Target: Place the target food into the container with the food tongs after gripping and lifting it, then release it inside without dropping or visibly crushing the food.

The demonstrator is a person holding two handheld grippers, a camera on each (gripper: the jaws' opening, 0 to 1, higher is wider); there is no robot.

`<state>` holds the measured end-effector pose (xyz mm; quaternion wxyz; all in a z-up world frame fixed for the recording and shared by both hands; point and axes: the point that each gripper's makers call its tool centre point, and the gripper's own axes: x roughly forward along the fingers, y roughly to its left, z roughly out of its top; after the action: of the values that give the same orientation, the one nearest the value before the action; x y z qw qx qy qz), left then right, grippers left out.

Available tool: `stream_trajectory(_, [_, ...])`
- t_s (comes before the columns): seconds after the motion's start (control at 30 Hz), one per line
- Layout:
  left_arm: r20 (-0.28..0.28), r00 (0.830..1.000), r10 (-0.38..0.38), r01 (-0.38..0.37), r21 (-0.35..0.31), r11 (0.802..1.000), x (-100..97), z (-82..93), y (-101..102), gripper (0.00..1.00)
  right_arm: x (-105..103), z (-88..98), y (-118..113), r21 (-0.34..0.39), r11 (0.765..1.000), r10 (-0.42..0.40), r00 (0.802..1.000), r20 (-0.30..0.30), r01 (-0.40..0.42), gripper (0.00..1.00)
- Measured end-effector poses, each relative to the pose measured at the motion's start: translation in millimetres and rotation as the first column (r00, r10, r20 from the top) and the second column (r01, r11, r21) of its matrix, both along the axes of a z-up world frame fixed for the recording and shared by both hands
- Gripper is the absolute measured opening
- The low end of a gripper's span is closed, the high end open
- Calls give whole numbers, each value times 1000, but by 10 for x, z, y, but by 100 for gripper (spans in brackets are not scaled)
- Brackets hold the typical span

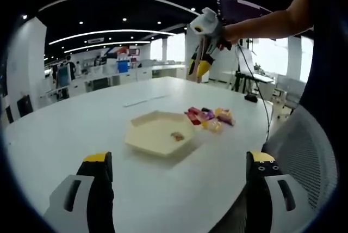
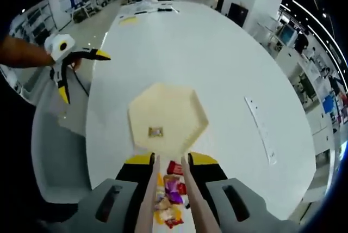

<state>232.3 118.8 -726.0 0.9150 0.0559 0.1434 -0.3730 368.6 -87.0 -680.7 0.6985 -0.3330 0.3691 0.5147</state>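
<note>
The large white table (image 2: 217, 69) is wide and mostly bare ahead of the right gripper (image 2: 169, 162), and its curved near edge runs past the left side of this claw, where a grey mesh chair (image 1: 304, 151) stands beside the table. A thin pale strip (image 2: 262, 129) lies flat on the table, well apart to the right of the right claw. In the right gripper view the right gripper hangs above the table and looks steeply down; its black jaws with yellow tips press on a pair of pale food tongs (image 2: 169, 200), whose two arms stay a little apart and hold nothing between them. A pile of small wrapped snacks in red, purple and yellow (image 2: 169, 195) lies on the table directly below the tong arms. The cream hexagonal shallow tray (image 2: 168, 116) sits just ahead of the tong tips, and one small brown snack piece (image 2: 156, 132) rests inside it, near its close rim. The left gripper (image 1: 179, 162) is held low over the near edge of the table, with its jaws spread wide and empty; the tray and the snacks lie ahead of it.
</note>
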Motion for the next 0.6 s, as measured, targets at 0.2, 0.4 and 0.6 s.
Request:
stream_trajectory(0.2, [-61,998,3,-2,26,1000,-3,-158,-31,100,-64,1,-159,-3,999,33,999,5,-33,24])
stream_trajectory(0.4, [-89,996,10,-6,42,999,-26,-236,-34,100,-117,-58,-339,-8,999,36,999,-5,-36,24])
stream_trajectory(0.6, [-81,996,-22,30,89,996,-86,-300,-123,100,-205,-111,-550,-15,1000,11,1000,-17,-12,23])
